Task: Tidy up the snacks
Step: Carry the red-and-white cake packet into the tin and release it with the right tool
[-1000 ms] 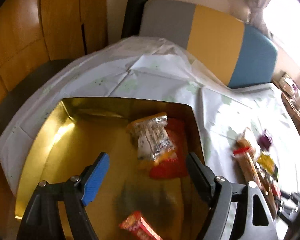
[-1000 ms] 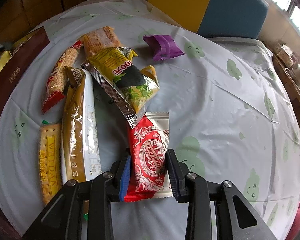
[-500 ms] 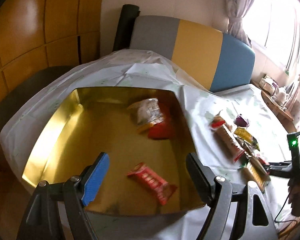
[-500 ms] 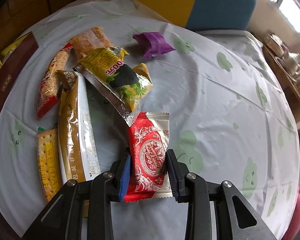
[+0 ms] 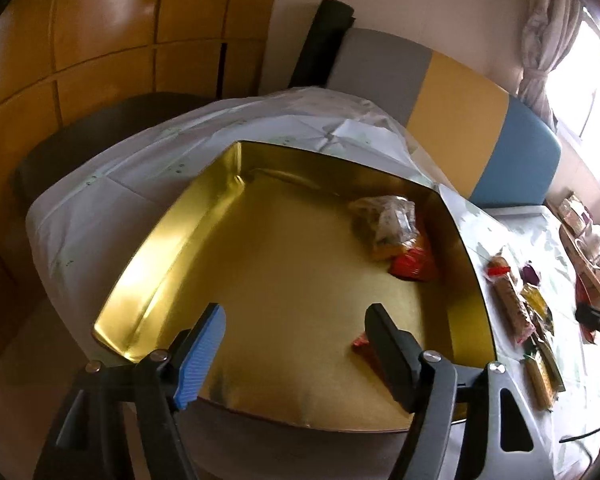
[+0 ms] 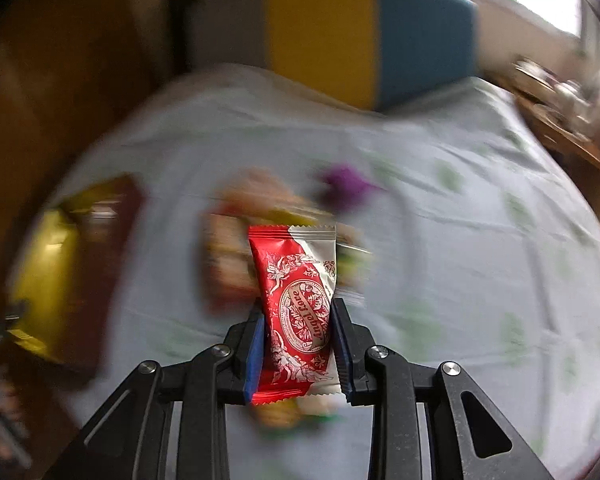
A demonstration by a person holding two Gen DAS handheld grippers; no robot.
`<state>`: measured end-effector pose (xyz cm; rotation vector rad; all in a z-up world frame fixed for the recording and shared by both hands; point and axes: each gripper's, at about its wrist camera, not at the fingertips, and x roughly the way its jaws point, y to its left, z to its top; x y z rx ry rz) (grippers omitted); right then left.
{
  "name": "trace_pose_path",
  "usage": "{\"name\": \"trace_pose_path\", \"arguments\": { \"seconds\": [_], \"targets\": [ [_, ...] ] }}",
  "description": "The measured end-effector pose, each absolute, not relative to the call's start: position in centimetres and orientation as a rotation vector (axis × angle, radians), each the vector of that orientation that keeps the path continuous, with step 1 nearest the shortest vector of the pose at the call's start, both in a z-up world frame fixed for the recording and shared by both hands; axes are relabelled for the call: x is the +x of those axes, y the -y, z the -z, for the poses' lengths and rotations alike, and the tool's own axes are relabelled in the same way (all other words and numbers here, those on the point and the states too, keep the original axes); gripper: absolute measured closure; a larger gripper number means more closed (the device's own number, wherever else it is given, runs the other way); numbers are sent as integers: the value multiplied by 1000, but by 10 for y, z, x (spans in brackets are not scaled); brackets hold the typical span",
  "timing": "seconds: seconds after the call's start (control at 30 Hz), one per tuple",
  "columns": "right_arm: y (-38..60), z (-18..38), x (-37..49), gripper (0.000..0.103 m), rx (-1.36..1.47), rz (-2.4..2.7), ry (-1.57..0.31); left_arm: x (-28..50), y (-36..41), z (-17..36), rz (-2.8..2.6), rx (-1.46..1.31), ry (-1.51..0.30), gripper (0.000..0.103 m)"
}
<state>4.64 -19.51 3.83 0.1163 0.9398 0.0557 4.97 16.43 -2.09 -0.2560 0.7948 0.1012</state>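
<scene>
The right tongs pinch a red-and-white snack packet by its two long sides, and their jaws are closing on it. The packet stands upright between the pads, lifted clear of the tabletop, its crimped top edge pointing away from the camera. Below and beyond it the remaining snacks lie in a blurred heap on the pale cloth with green prints, and a purple wrapper sits just beyond that heap to the right. At the left of this view the gold tray shows as a yellow blur with a dark brown edge.

The left tongs hang over the near part of the gold tray. Their jaws are spread with nothing between them, and they are closing. Inside the tray, a clear bag of mixed snacks lies in the far right corner, resting partly on a red-orange packet. A small red packet lies near the right wall, partly hidden behind the black finger. To the right of the tray, a row of snacks lies on the tabletop. Beyond the far edge stands a chair back in grey, yellow and blue.
</scene>
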Motion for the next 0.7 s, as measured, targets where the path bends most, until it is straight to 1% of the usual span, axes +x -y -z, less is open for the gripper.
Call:
{"name": "trace_pose_path", "arguments": {
  "seconds": [0.2, 0.4, 0.47, 0.53, 0.6, 0.67, 0.7],
  "targets": [
    [71, -49, 75, 72, 60, -360, -908, 53, -166, 24, -103, -248, -789, 30],
    [-15, -23, 102, 70, -48, -448, -953, 54, -170, 27, -98, -263, -791, 30],
    [-29, -13, 107, 67, -101, -426, -956, 55, -170, 28, -100, -262, -795, 30],
    [-33, -6, 109, 67, -122, -428, -974, 55, -170, 30, -106, -263, -801, 30],
    [-34, -5, 108, 66, -125, -429, -957, 54, -169, 31, -106, -264, -802, 30],
    [-29, -4, 108, 62, -101, -434, -964, 53, -167, 29, -106, -258, -794, 30],
    [-25, -3, 106, 62, -82, -436, -962, 53, -166, 29, -104, -251, -793, 30]
  ]
}}
